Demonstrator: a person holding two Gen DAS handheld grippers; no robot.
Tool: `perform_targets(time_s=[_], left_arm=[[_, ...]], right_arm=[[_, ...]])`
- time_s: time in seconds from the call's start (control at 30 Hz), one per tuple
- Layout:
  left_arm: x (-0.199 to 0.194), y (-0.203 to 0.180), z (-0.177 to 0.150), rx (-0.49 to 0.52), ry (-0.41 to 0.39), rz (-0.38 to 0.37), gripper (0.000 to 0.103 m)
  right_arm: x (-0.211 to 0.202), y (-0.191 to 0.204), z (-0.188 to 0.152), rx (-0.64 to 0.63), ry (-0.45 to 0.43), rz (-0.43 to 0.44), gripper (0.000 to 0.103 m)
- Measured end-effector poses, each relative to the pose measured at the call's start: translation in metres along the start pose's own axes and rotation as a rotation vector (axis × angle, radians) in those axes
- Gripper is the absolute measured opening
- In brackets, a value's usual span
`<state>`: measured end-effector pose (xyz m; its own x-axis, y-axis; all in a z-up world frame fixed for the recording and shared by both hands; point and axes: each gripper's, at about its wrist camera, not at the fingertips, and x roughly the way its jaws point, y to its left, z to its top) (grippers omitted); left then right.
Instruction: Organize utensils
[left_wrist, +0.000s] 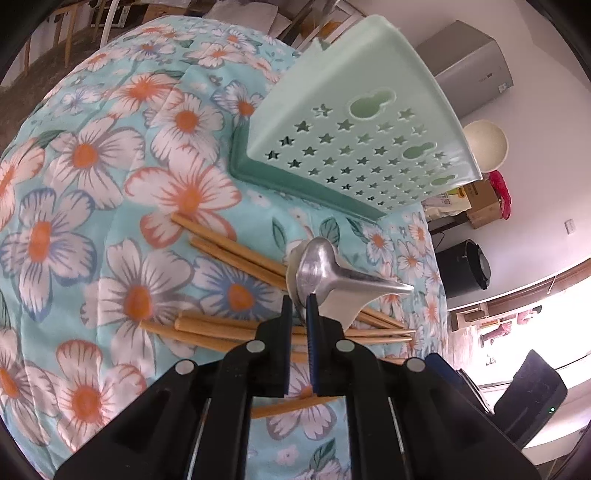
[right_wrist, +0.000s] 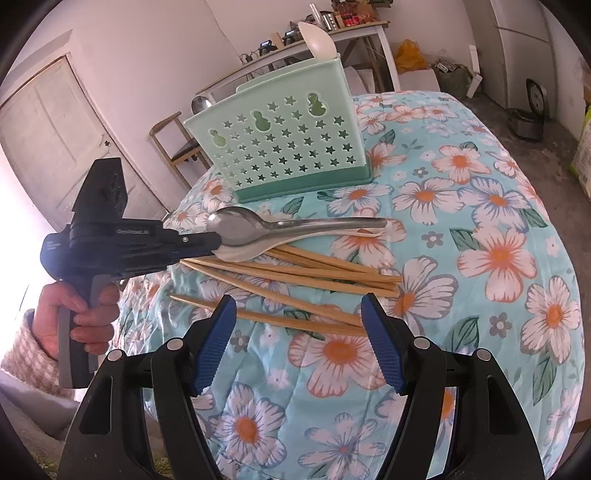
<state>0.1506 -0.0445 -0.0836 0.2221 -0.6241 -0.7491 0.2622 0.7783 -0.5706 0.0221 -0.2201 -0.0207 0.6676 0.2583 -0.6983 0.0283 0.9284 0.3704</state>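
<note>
Meanwhile, at a table (right_wrist: 480, 206) draped in a flowered cloth, the left tongs (left_wrist: 300, 300) are clenched on the bowl end of a metal spoon (left_wrist: 321, 271), holding it clear of the cloth with its handle pointing away from the gripper. A white spoon (left_wrist: 340, 304) sits nested directly under the metal one; the right wrist view shows the two bowls stacked at the tong tips, and whether the white spoon is pinched along with it or merely clinging beneath cannot be told. Gripping at the bowl leaves the long handle free, which would suit dropping it handle-first into the rack.

That rack, a mint-green holder (right_wrist: 288, 144) pierced with star-shaped holes, stands upright on the cloth just beyond the spoons. It already carries a white spoon (right_wrist: 319, 38) rising from one end and what looks like a metal one at the other, so the sorting appears partly done.

A loose pile of chopsticks (right_wrist: 295, 273) lies crossed on the cloth between the holder and the right tongs (right_wrist: 299, 343), under the lifted spoons. The right tongs hover released and empty just short of the pile, jaws spread wide, seemingly waiting their turn. A person's hand (right_wrist: 79, 317) grips the left tool's handle at the table's edge.
</note>
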Motion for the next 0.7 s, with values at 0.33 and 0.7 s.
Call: perform_targets(time_s=[0.33,0.7], left_arm=[[0.015,-0.016,-0.004,0.106,-0.065,0.085,0.008],[-0.033,-0.056,0.001,0.313,-0.288,0.085,0.001]], right_arm=[[-0.007,0.006,0.007,-0.049,-0.035,-0.031,0.063],[-0.010,0.017,0.024,-0.098,-0.087,-0.064,0.057]])
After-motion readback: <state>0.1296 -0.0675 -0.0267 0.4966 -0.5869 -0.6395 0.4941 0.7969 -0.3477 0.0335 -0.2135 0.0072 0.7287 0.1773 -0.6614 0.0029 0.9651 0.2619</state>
